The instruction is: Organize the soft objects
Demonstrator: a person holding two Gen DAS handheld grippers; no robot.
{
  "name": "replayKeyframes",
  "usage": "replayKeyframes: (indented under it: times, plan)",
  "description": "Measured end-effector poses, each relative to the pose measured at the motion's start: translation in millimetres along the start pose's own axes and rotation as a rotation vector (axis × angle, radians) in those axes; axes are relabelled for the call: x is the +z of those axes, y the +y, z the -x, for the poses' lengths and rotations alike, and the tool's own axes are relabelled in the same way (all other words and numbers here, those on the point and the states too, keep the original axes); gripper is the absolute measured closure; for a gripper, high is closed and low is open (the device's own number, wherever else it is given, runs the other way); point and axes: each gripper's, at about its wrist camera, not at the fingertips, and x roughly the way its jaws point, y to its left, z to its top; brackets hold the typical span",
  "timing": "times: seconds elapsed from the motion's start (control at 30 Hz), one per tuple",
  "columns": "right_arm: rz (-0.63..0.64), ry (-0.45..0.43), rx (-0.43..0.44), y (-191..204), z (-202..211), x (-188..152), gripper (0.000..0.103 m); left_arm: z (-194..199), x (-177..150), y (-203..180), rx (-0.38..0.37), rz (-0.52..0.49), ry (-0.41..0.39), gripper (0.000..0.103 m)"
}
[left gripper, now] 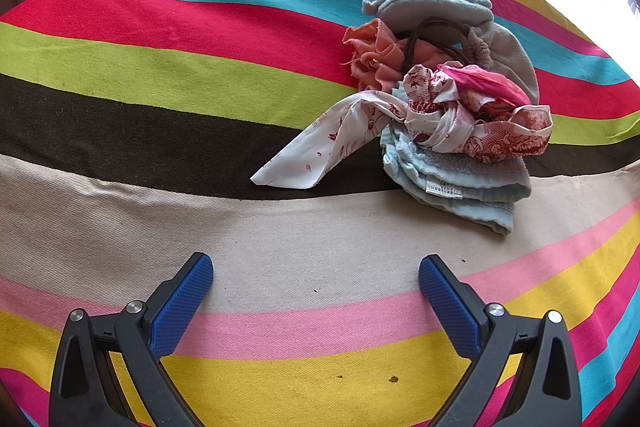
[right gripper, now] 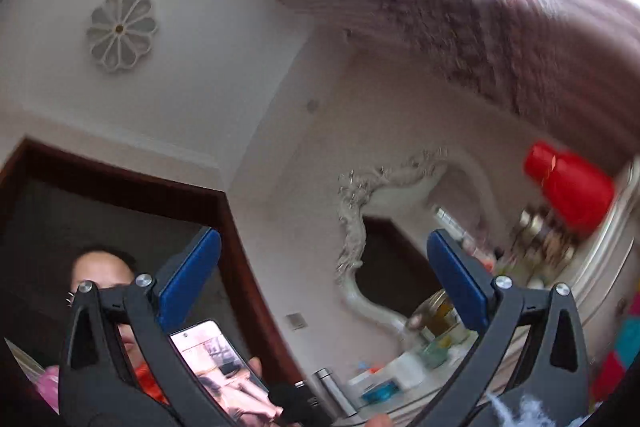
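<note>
Lying ahead-right of left gripper point(left gripper: 316, 301) fingers, cloth pile point(left gripper: 444, 103)

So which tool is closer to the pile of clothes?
Left. The left tool hangs open just before the pile of clothes on the striped sheet. The right tool points up at the room.

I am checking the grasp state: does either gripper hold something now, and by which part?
Nothing is held. The left gripper is open above the striped cover, short of the cloth pile. The right gripper is open, pointing upward.

scarf point(left gripper: 448, 119) on towel point(left gripper: 460, 183), on bedspread point(left gripper: 160, 75)
</note>
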Motion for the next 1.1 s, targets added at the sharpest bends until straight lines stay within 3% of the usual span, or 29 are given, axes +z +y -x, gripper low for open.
replayKeyframes:
  times: [0.23, 0.53, 0.83, 1.1]
  plan:
    - [-0.059, -0.044, 0.008, -18, 1, -1, 0.0, 0, 0, 0, 0.0, 0.0, 0.0, 0.0]
    - [-0.025, -0.093, -0.002, -15, 2, 6, 0.0, 0, 0, 0, 0.0, 0.0, 0.0, 0.0]
    - [0.076, -0.135, -0.12, -10, 7, 5, 0.0, 0, 0, 0, 0.0, 0.0, 0.0, 0.0]
    - [0.096, -0.222, -0.129, -15, 16, 7, 0.0, 0, 0, 0, 0.0, 0.0, 0.0, 0.0]
